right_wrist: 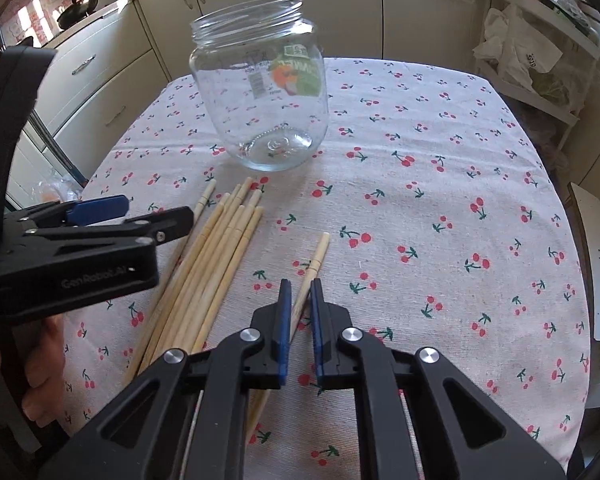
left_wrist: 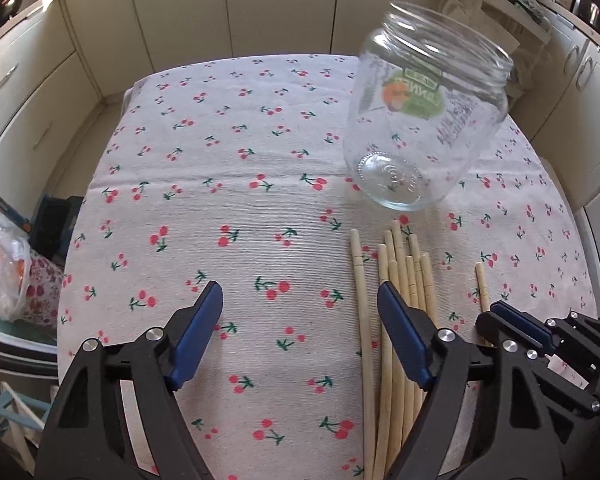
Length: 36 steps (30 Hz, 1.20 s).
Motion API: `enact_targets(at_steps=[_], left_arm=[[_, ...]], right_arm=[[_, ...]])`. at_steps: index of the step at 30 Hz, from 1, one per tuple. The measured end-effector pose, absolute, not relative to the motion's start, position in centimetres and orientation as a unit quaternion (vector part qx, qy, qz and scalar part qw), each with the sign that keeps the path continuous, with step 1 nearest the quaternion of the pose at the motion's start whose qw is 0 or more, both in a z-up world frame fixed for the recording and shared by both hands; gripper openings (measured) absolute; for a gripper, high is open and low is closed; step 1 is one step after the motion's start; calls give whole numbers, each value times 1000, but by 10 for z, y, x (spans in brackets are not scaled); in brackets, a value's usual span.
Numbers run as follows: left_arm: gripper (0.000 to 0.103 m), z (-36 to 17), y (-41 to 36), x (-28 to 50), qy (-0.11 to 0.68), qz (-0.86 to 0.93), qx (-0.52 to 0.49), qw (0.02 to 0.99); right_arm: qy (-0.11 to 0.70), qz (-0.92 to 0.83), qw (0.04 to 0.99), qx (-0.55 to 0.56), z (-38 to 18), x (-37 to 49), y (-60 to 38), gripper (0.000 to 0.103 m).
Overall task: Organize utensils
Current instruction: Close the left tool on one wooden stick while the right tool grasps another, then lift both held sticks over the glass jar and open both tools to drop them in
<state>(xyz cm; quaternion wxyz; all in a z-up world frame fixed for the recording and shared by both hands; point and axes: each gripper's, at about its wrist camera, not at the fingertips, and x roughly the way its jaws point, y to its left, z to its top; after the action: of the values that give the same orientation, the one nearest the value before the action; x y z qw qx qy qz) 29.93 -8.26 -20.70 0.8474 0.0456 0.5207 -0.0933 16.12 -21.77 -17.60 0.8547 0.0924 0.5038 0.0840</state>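
An empty clear glass jar (left_wrist: 424,120) with a green and orange label stands upright on the cherry-print tablecloth (left_wrist: 240,184); it also shows in the right wrist view (right_wrist: 262,92). A bundle of several wooden chopsticks (left_wrist: 404,280) lies in front of the jar, also seen in the right wrist view (right_wrist: 216,248). One single chopstick (right_wrist: 314,264) lies apart to the right. My right gripper (right_wrist: 300,292) is closed on this single chopstick, low at the cloth. My left gripper (left_wrist: 300,296) is open and empty, its right finger over the bundle.
Cream kitchen cabinets (left_wrist: 260,4) surround the table. A wire rack with bags (right_wrist: 536,52) stands at the right. A plastic bag (left_wrist: 8,272) sits off the table's left edge. A white chair edge (right_wrist: 596,256) is at the right.
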Motion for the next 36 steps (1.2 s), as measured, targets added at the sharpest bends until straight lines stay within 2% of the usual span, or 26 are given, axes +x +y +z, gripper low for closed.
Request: enact_targets(at_steps=[6, 8, 18, 19, 20, 21, 22, 24, 30, 36], left_arm=[[64, -214, -87, 300, 511, -85, 70, 853], [54, -212, -87, 299, 509, -87, 73, 853], [54, -212, -94, 325, 545, -107, 90, 827], [49, -211, -94, 325, 545, -110, 90, 826], [36, -211, -95, 325, 543, -115, 93, 827], [27, -210, -95, 325, 541, -123, 95, 827], [12, -210, -95, 324, 543, -129, 96, 824], [5, -208, -93, 322, 555, -144, 79, 816], [5, -191, -64, 311, 548, -157, 24, 821], [5, -133, -41, 295, 477, -172, -25, 862]], right_arm=[[502, 91, 855, 92, -176, 162, -219, 10], [505, 93, 853, 92, -177, 162, -219, 10], [518, 103, 844, 91, -178, 175, -219, 10], [515, 102, 847, 81, -177, 175, -216, 9], [512, 100, 850, 71, -177, 174, -214, 8], [511, 100, 851, 66, -177, 174, -213, 8], [511, 101, 851, 65, -177, 174, -213, 7], [513, 103, 848, 78, -177, 173, -216, 6], [499, 107, 845, 160, -173, 164, -238, 6], [454, 105, 844, 267, -165, 155, -263, 6]])
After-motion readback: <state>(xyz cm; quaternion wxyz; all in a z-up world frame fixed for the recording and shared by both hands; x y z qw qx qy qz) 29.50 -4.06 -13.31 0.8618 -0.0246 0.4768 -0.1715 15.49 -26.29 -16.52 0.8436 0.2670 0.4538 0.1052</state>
